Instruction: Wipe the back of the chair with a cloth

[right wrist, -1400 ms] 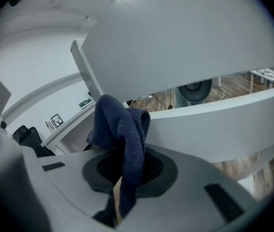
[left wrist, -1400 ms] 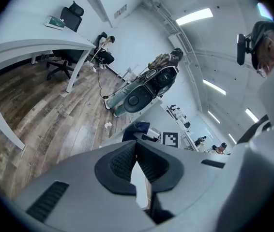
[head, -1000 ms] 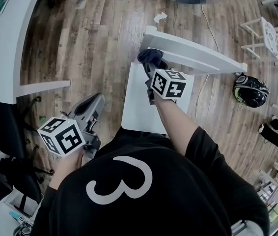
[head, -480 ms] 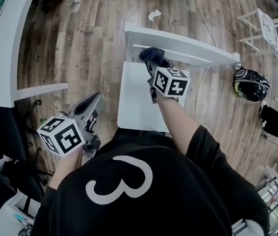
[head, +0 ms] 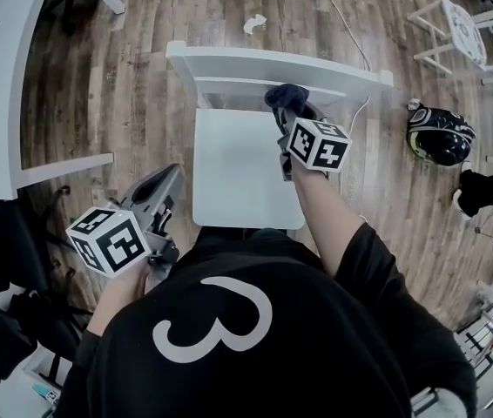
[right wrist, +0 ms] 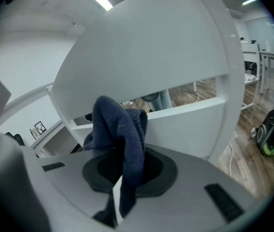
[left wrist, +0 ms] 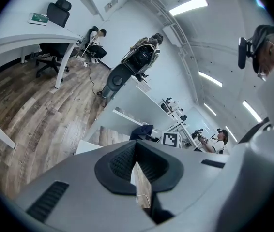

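Observation:
A white chair stands in front of me, its seat (head: 238,177) toward me and its backrest (head: 229,64) beyond. My right gripper (head: 292,111) is shut on a dark blue cloth (head: 285,97), which lies against the backrest's lower rail right of centre. In the right gripper view the cloth (right wrist: 120,129) hangs out from between the jaws, close to the white backrest (right wrist: 166,62). My left gripper (head: 164,190) is held low at my left side, away from the chair. Its jaws are together with nothing between them (left wrist: 136,166).
A white curved desk (head: 7,77) lies to the left. A black and green helmet (head: 438,135) sits on the wood floor at the right, next to a white cable (head: 355,120). Another white chair (head: 477,37) stands at the far right. A crumpled scrap (head: 254,23) lies beyond the backrest.
The view has shifted so the chair sits squarer and further left. My right gripper with the cloth has slid rightward along the backrest. The left gripper has stayed put.

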`<state>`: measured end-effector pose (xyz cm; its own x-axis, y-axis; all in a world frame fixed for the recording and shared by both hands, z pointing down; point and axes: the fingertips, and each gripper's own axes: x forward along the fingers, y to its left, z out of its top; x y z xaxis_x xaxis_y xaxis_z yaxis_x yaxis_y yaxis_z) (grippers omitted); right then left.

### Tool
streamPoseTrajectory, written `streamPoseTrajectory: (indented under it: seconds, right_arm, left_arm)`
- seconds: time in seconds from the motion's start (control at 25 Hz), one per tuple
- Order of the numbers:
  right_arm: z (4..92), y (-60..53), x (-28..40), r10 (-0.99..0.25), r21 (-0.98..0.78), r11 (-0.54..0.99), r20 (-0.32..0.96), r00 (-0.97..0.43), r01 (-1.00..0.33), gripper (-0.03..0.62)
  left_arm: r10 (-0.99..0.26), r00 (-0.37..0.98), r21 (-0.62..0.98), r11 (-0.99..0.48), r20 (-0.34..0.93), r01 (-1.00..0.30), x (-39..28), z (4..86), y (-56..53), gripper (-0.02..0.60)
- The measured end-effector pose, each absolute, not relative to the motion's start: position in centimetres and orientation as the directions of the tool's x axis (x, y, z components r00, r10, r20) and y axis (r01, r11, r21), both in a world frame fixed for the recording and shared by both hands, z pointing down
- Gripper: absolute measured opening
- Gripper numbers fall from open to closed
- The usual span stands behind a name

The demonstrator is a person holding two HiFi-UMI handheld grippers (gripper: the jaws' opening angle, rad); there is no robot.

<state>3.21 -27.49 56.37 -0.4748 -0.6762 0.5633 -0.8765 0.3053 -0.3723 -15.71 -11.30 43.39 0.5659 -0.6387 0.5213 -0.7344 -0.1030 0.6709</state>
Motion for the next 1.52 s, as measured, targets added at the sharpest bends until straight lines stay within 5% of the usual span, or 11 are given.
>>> streamPoseTrajectory:
  seconds: [0.44, 0.72, 1.04, 1.32, 1.52]
  right_arm:
    - [56.6, -28.0, 12.5, -0.692, -0.381, 0.249, 0.573, -0.439, -0.890, 0.051]
    - [56.2, -28.1, 12.0, -0.676, -0.390, 0.284, 0.566, -0.472, -0.876, 0.051]
    - [50.5, -22.3, 12.8, -0.609, -0.639, 0.387, 0.364, -0.705, -0.665, 0.051]
    - [41.4, -14.1, 14.2, -0.596, -0.807, 0.400, 0.131, -0.792, -0.435, 0.051]
    - [36.6, -7.2, 15.8, -0.620, -0.801, 0.445, 0.047, -0.783, -0.401, 0.051]
  left_arm:
    - [-0.649, 0.558, 0.661, -0.112, 0.517, -0.742, -9.4, 42.0, -11.0, 0.013]
    - [-0.681, 0.518, 0.648, -0.081, 0.519, -0.757, -9.1, 40.9, -9.4, 0.013]
    - [-0.711, 0.510, 0.661, -0.084, 0.485, -0.745, -5.1, 38.7, -5.7, 0.013]
    - [-0.648, 0.643, 0.671, -0.264, 0.408, -0.692, -1.3, 35.9, -5.8, 0.012]
    - [-0.592, 0.731, 0.672, -0.391, 0.339, -0.629, 0.8, 33.2, -3.1, 0.014]
